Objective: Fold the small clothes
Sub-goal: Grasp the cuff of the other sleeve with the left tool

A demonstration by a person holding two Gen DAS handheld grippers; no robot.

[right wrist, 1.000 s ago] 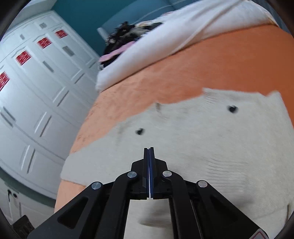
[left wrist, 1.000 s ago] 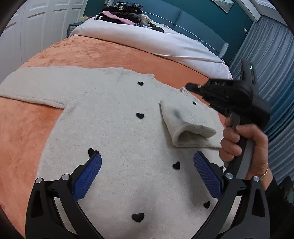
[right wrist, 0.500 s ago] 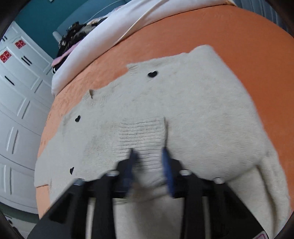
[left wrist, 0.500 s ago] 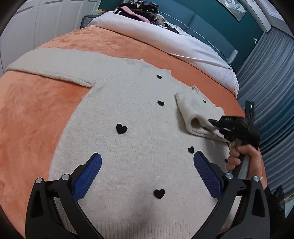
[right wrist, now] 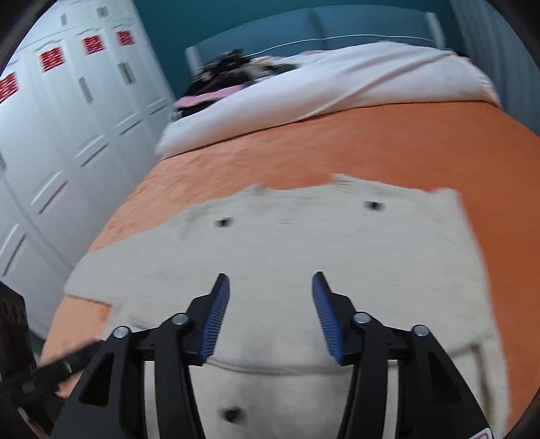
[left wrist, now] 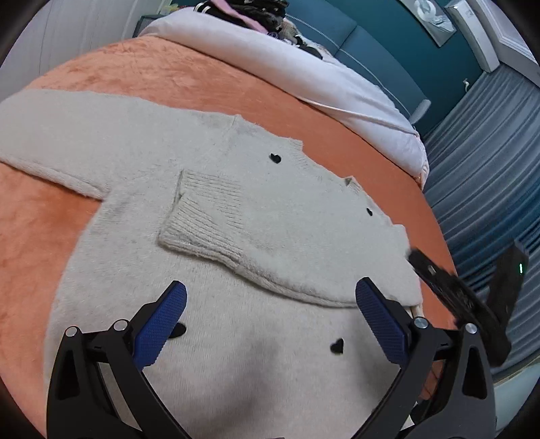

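Note:
A cream knitted sweater (left wrist: 216,358) with small black hearts lies flat on the orange blanket (left wrist: 175,77). Its right sleeve (left wrist: 236,236) is folded across the chest, cuff toward the left. Its left sleeve (left wrist: 60,138) stretches out to the left. My left gripper (left wrist: 270,314) is open and empty above the lower body of the sweater. My right gripper (right wrist: 270,304) is open and empty above the sweater (right wrist: 303,243); it also shows at the right edge of the left wrist view (left wrist: 462,297).
A white duvet (left wrist: 303,71) lies at the far end of the bed with a pile of dark clothes (left wrist: 256,13) behind it. White wardrobe doors (right wrist: 60,141) stand to the left. Blue-grey curtains (left wrist: 489,162) hang to the right.
My right gripper carried the right sleeve across the chest, opened, let it go and drew back to the right. My left gripper stayed open over the sweater.

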